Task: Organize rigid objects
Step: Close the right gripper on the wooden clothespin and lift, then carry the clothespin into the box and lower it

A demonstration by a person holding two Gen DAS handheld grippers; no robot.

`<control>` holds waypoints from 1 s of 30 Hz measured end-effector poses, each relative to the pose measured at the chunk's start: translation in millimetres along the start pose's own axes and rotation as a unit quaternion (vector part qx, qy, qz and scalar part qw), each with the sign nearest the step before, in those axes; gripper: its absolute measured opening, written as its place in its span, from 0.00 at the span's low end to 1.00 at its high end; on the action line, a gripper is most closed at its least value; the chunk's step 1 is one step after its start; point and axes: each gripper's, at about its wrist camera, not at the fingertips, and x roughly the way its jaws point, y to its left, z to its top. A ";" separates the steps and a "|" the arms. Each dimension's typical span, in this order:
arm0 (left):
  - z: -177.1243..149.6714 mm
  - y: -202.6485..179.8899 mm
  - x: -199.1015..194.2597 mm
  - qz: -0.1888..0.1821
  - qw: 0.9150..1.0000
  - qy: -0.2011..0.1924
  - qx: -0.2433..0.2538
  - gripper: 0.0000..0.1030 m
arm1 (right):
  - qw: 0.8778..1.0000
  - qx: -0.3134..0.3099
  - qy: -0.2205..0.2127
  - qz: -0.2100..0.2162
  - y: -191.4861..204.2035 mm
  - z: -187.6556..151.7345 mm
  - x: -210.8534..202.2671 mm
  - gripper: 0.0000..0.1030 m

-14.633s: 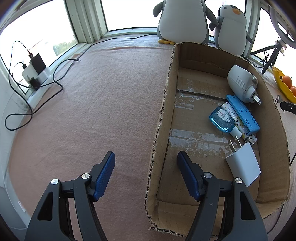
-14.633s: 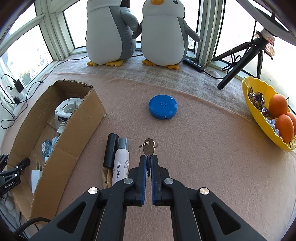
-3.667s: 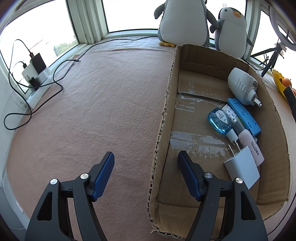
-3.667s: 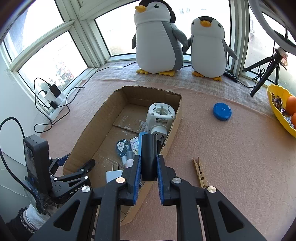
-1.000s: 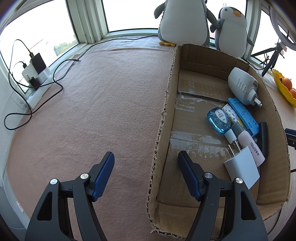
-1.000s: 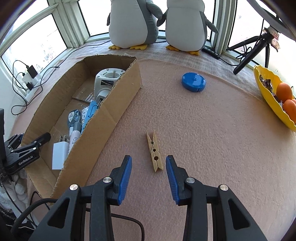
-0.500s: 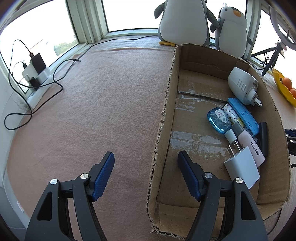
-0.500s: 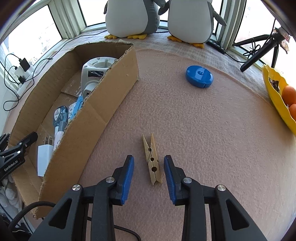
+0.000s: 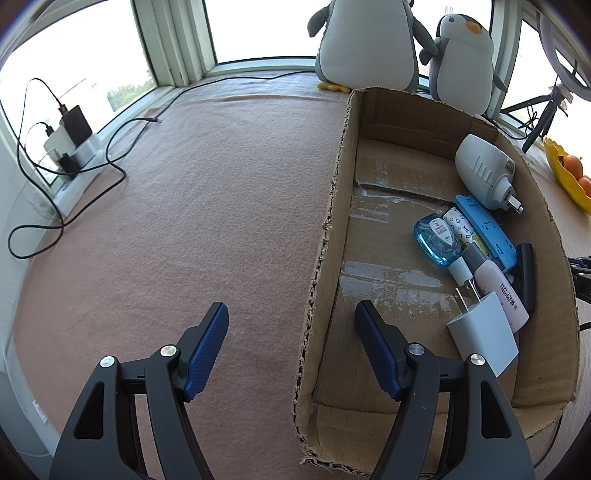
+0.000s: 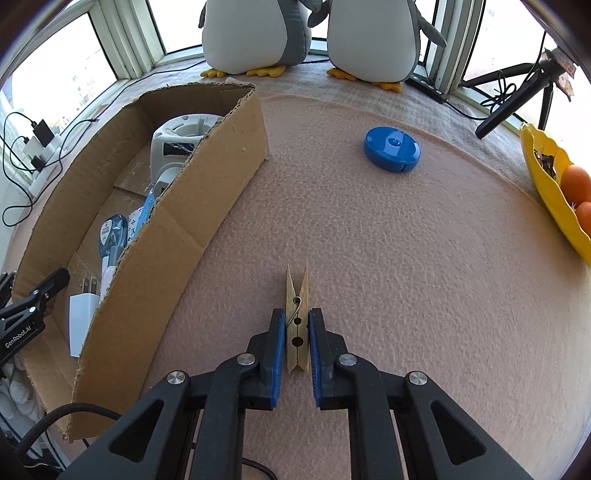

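The right gripper [image 10: 297, 345] has just been closing its jaws on a wooden clothespin [image 10: 296, 317] that lies flat on the pink felt tabletop [image 10: 406, 258]; the blue pads [image 10: 279, 354] now sit against both long sides of the pin, pinching it near its closed end while its forked end points away toward the window. The pin rests just to the right of a cardboard box [image 10: 177, 236], apart from its wall. Farther off on the felt sits a round blue tape measure [image 10: 392, 148], and a yellow fruit bowl [image 10: 546, 192] holding oranges stands at the right edge. Two plush penguins [image 10: 255, 33] stand by the window. The left gripper [image 9: 291, 332] hangs with its jaws spread and nothing between the pads, straddling the box's near long wall [image 9: 325, 258], one finger over the felt and the other over the box floor. Inside the box, along its far wall, lie a grey-white plug-in device [image 9: 484, 171], a blue strip-shaped item [image 9: 484, 229], a blue clear bottle [image 9: 437, 245], a pale tube with a grey cap [image 9: 495, 280], a black cylinder [image 9: 526, 275] and a white wall charger [image 9: 484, 332] with its prongs up. A power strip with cables [image 9: 66, 147] lies by the left window.
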 end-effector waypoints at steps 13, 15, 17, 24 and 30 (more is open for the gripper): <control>-0.1 0.0 0.1 0.000 1.000 0.000 0.000 0.70 | 0.999 0.012 -0.038 0.021 10.1 5.6 -35.5 0.11; -0.1 0.0 0.1 0.000 1.000 0.000 0.000 0.70 | 0.999 0.011 -0.044 0.024 14.0 7.5 -41.6 0.11; 0.0 0.0 0.1 0.000 1.000 0.000 0.000 0.70 | 0.998 0.008 -0.051 0.028 18.7 9.6 -47.9 0.11; -0.2 0.0 0.1 0.000 1.000 0.000 0.000 0.70 | 0.996 -0.014 -0.067 0.053 43.5 18.4 -66.9 0.11; 0.1 1.0 0.5 -0.001 1.000 0.000 -0.001 0.70 | 0.994 -0.031 -0.073 0.074 69.8 23.2 -71.2 0.11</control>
